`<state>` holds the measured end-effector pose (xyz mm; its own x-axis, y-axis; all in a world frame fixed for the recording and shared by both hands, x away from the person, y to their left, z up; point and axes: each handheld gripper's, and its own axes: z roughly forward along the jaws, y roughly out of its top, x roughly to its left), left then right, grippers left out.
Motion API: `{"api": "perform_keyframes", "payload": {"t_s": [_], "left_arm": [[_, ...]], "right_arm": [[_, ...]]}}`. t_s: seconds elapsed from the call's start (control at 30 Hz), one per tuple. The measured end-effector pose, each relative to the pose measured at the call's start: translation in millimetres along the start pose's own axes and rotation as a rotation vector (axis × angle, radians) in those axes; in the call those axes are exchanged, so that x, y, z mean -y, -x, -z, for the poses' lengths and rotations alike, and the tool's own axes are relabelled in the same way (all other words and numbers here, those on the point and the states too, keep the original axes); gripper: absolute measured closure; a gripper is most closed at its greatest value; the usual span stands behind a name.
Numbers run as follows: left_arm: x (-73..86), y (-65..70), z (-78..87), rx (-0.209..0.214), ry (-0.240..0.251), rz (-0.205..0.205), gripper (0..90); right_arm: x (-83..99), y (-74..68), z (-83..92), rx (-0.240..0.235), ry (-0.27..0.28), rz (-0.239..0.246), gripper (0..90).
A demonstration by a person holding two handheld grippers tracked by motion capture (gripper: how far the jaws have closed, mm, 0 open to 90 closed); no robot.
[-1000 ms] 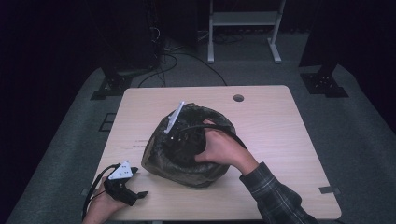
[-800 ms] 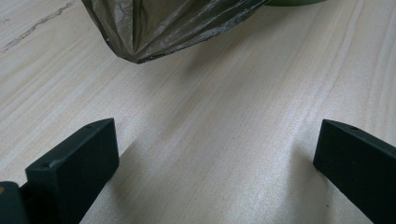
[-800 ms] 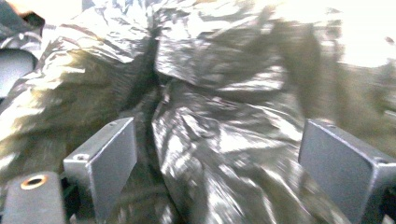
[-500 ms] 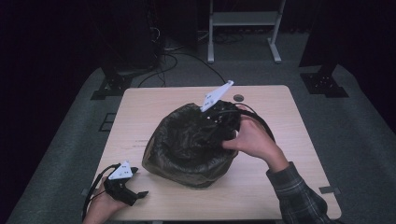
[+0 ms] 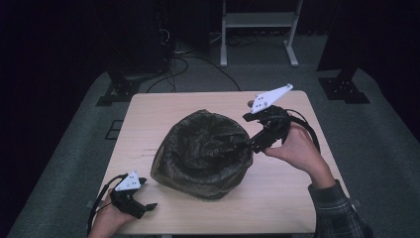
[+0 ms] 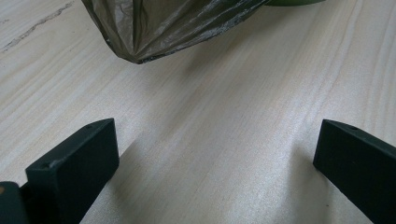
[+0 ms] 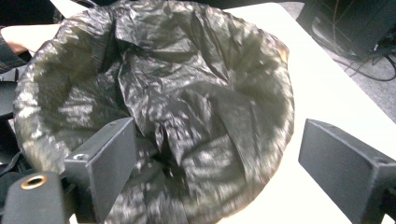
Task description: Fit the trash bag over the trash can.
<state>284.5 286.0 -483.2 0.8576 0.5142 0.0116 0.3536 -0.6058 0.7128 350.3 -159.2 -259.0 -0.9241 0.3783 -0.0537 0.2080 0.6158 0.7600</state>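
Observation:
A dark, crinkled plastic bag [image 5: 203,153] lines a round container in the middle of the wooden table [image 5: 277,198]. My right gripper [image 5: 250,144] is held in a hand at the bag's right rim, jaws pointing at it. In the right gripper view the right gripper [image 7: 219,140] is open; its left jaw is over the bag [image 7: 154,102] and its right jaw is over bare table. My left gripper [image 5: 146,194] lies at the table's front left corner. In the left gripper view the left gripper [image 6: 217,135] is wide open on bare wood, with a bag corner [image 6: 154,28] ahead.
A green edge [image 6: 294,2] peeks from under the bag. Behind the table, cables [image 5: 173,54] run over the grey floor and a white stand [image 5: 257,29] rises. Dark stand feet [image 5: 346,89] sit at the right.
The right hand and gripper have swung from above the bag's left part across to its right rim, now beside the bag. The left gripper has stayed still.

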Motion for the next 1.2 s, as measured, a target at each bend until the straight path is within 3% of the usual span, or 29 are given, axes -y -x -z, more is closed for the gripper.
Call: {"api": "perform_keyframes", "payload": {"t_s": [0.6,1.2], "left_arm": [[0.0,0.0,0.0,-0.001,0.0,0.0,0.0],[0.0,0.0,-0.1,-0.003,0.001,0.004,0.0]], "right_arm": [[62.6,-4.0,7.6,0.003,0.052,-0.081,10.1],[121.6,-18.9,-21.0,-0.028,0.03,-0.115,10.1]]}}
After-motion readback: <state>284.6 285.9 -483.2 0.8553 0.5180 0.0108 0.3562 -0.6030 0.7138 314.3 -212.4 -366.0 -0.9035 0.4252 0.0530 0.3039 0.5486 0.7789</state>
